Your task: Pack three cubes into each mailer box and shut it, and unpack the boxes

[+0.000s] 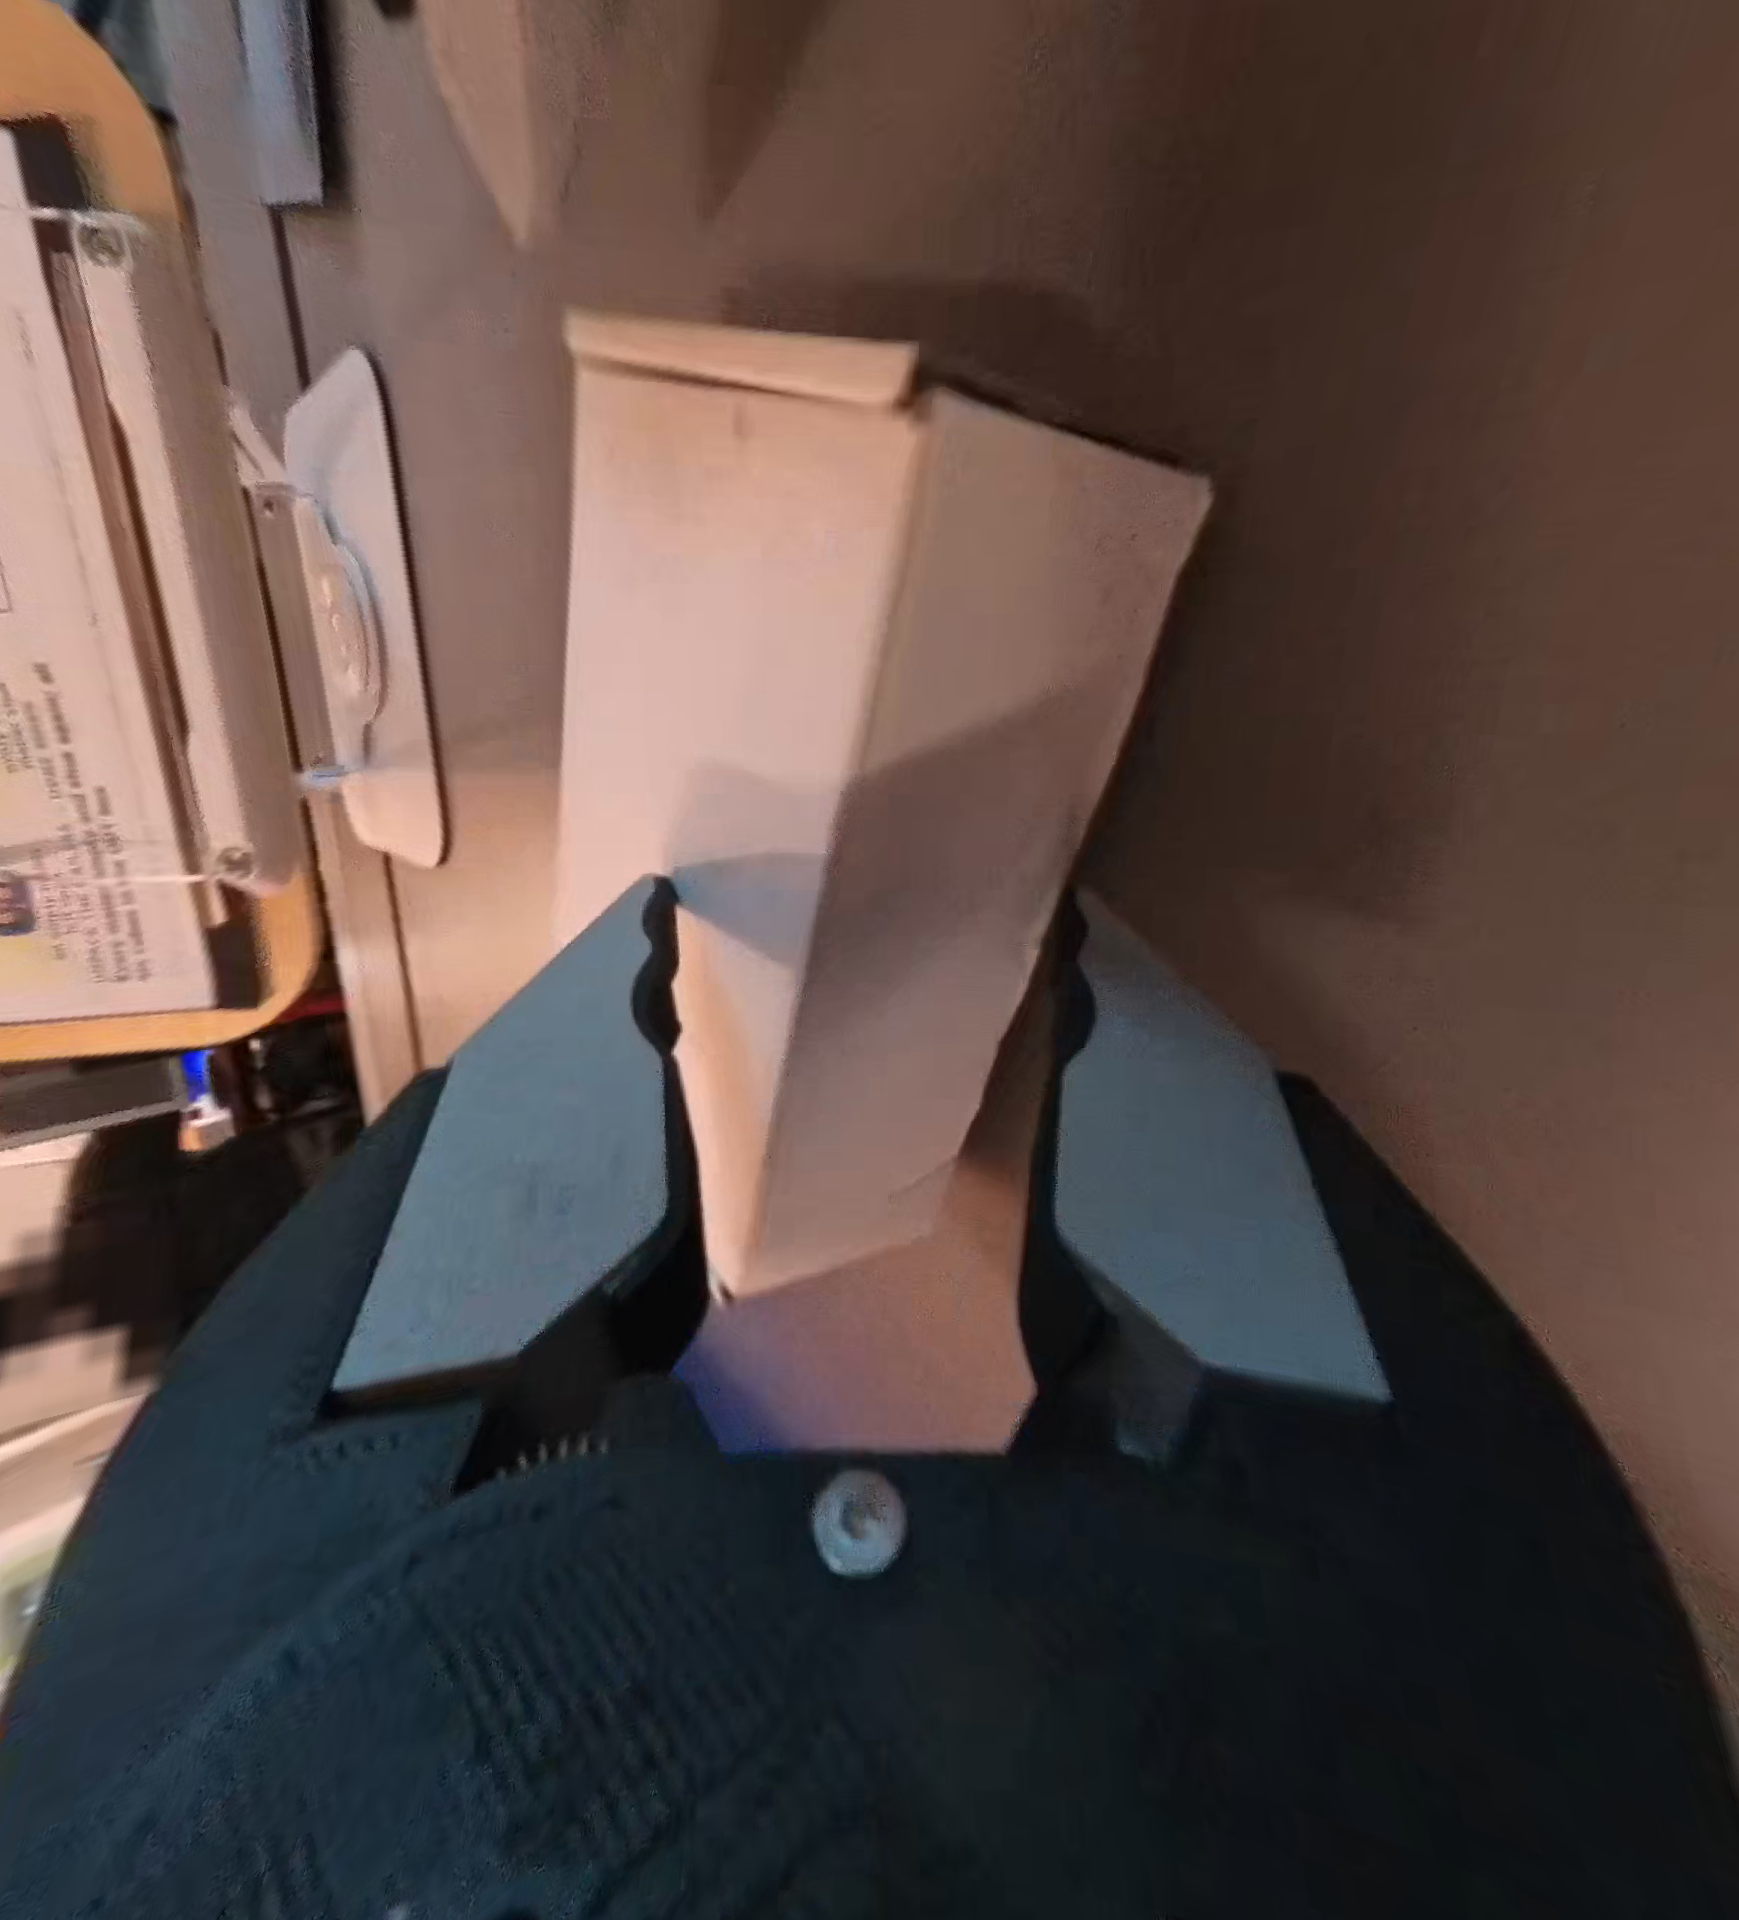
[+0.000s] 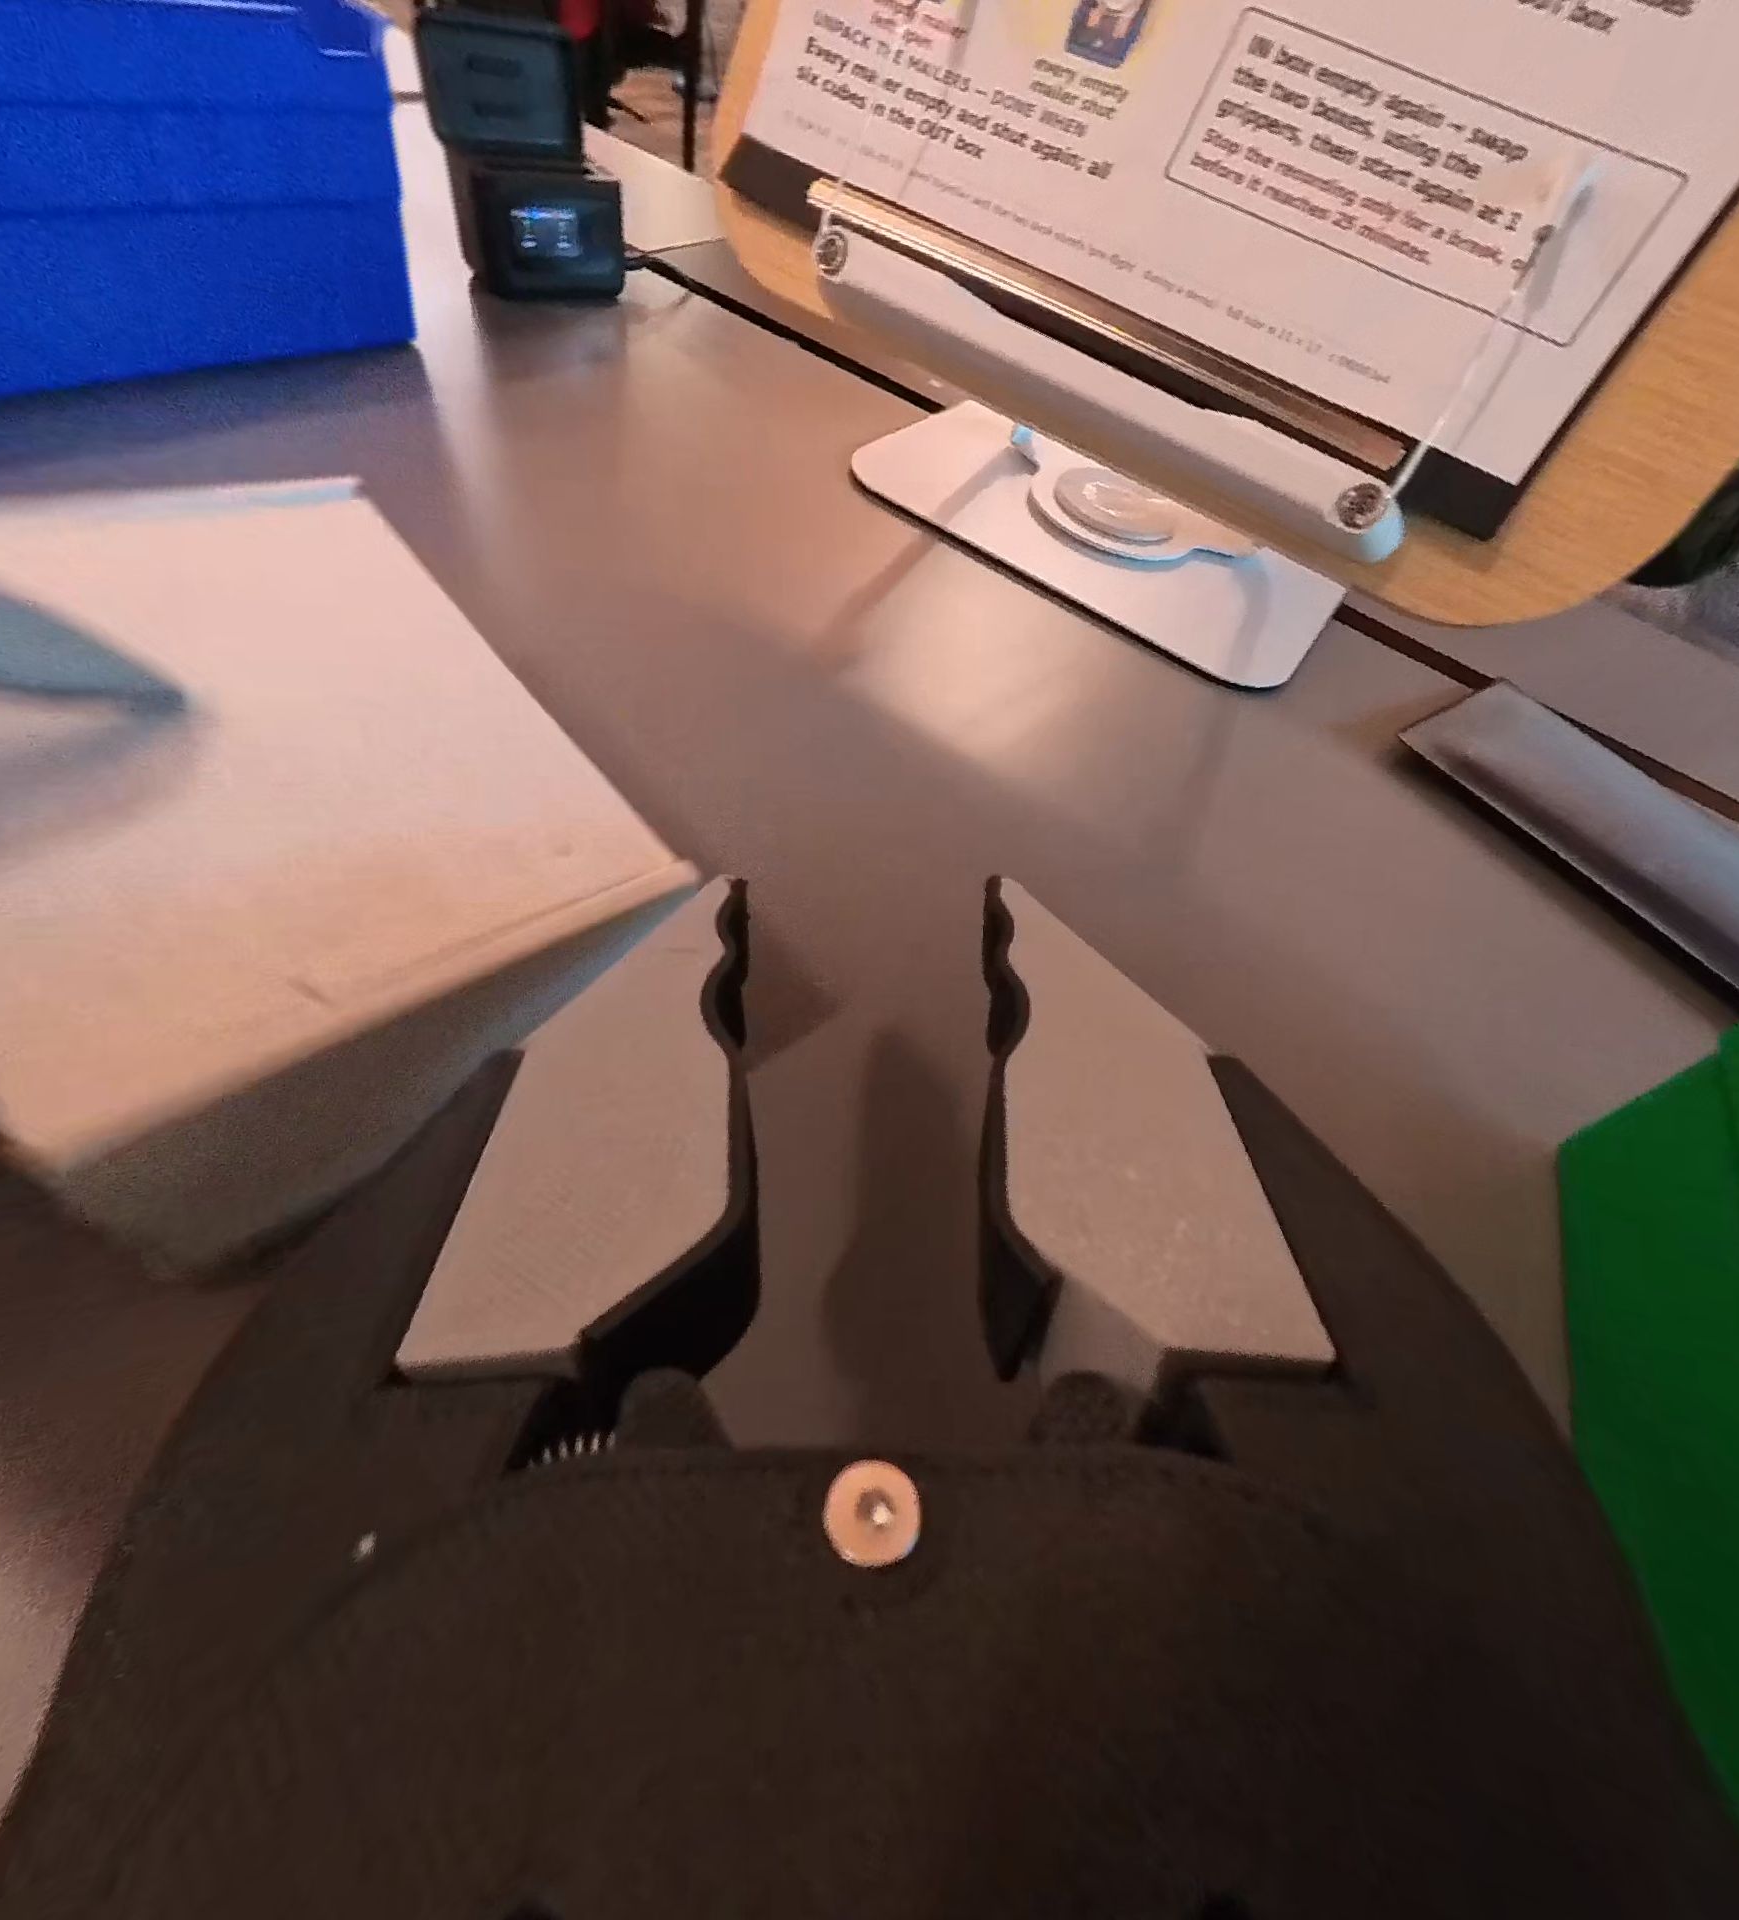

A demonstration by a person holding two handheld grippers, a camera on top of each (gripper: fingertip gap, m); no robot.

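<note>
In the left wrist view my left gripper (image 1: pixel 865 914) is shut on a white cardboard mailer box (image 1: pixel 740 623), its jaws pressing the two sides of the box's near end. The box is closed and stands out ahead of the fingers over the brown table; this view is rolled sideways and blurred. In the right wrist view my right gripper (image 2: pixel 863 904) is open and empty, low over the table. A closed white mailer box (image 2: pixel 273 831) lies just left of its left finger. A blurred grey shape (image 2: pixel 23 655) crosses the box's left side. No cubes show.
A blue bin (image 2: pixel 138 187) stands at the back left and a green bin (image 2: pixel 1696 1403) at the right edge. An instruction board on a white stand (image 2: pixel 1104 520) is behind, also in the left wrist view (image 1: pixel 65 571). A black device (image 2: pixel 532 208) and a grey flat item (image 2: pixel 1613 831) sit nearby.
</note>
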